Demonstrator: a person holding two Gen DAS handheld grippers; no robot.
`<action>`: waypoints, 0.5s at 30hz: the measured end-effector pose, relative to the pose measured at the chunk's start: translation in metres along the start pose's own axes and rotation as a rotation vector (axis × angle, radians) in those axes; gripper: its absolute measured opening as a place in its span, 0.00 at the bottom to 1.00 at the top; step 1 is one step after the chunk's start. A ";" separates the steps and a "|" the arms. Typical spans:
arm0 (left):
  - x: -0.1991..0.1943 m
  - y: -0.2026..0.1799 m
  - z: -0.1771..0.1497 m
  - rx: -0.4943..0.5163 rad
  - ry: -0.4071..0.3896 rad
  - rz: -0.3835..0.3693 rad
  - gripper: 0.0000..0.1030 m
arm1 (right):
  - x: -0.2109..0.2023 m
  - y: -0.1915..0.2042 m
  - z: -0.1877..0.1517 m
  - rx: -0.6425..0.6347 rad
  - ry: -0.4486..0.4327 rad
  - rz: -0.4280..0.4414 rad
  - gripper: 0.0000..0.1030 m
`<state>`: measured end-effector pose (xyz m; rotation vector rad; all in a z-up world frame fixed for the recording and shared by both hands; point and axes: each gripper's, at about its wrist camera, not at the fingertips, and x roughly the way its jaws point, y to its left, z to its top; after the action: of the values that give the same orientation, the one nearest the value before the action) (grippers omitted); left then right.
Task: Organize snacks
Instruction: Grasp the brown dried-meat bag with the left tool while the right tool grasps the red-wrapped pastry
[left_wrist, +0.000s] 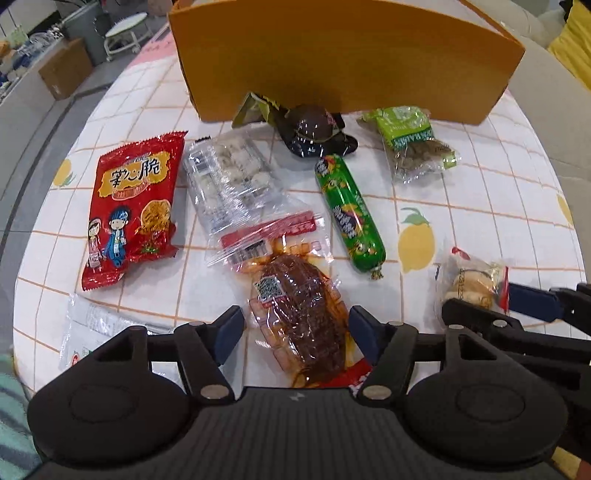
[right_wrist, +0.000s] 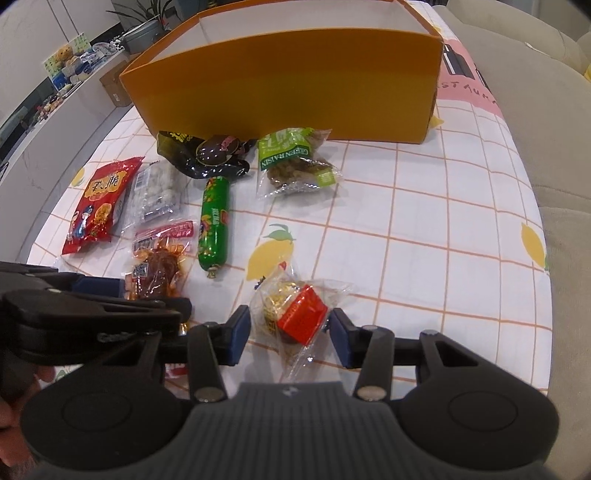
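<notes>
The left gripper (left_wrist: 295, 328) stands open around the meat pack (left_wrist: 295, 314) – its near end is hidden. In front of the orange box (right_wrist: 288, 81), the right gripper (right_wrist: 290, 334) straddles a candy pack (right_wrist: 295, 314); grip unclear.

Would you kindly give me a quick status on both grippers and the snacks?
Left gripper open, straddling the braised meat pack. Right gripper open around the small red-labelled snack. Orange box behind, other snacks on the tablecloth. Path clear.
</notes>
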<state>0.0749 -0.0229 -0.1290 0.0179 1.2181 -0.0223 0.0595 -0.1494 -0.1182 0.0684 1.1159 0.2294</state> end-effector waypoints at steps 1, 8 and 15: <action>0.001 0.000 -0.001 0.001 -0.008 -0.001 0.73 | 0.000 -0.002 0.000 0.009 0.001 0.006 0.44; -0.001 0.000 -0.005 0.030 -0.055 -0.028 0.62 | 0.001 -0.004 0.000 0.025 0.003 0.016 0.43; -0.007 0.009 -0.010 0.009 -0.051 -0.108 0.50 | -0.001 -0.006 -0.001 0.040 0.013 0.018 0.43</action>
<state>0.0634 -0.0131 -0.1261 -0.0403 1.1667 -0.1220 0.0591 -0.1557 -0.1188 0.1127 1.1332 0.2241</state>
